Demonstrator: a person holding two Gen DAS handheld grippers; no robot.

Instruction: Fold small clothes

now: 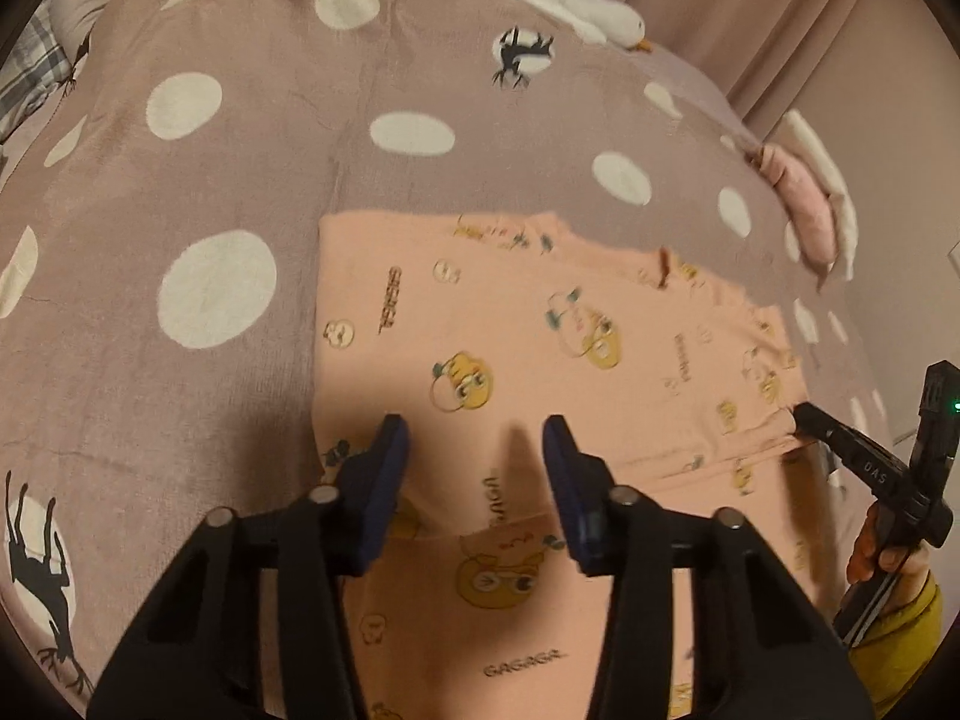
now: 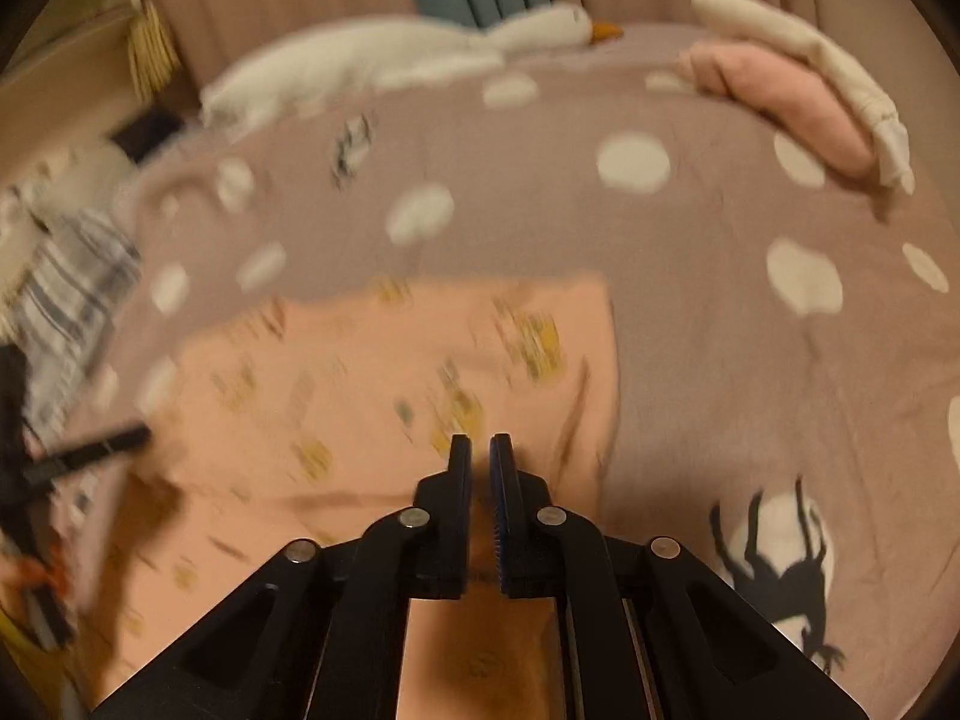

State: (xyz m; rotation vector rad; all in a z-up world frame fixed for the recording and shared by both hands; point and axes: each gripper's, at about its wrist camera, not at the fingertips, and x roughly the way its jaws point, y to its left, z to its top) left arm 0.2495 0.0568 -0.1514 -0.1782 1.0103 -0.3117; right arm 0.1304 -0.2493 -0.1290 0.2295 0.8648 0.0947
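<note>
Left claw (image 1: 476, 447) half-open over peach "GAGAGA" garment (image 1: 540, 348); right claw (image 2: 480, 450) closed.

One peach garment (image 1: 540, 324), one goose plush (image 2: 384, 60), two folded clothes (image 2: 780, 90), two tools (image 1: 474, 456).

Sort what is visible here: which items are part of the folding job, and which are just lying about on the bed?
In the job: peach printed garment; left gripper; right gripper.

Lying about: spotted blanket; white goose plush; folded pink and white clothes; plaid cloth; curtain.
</note>
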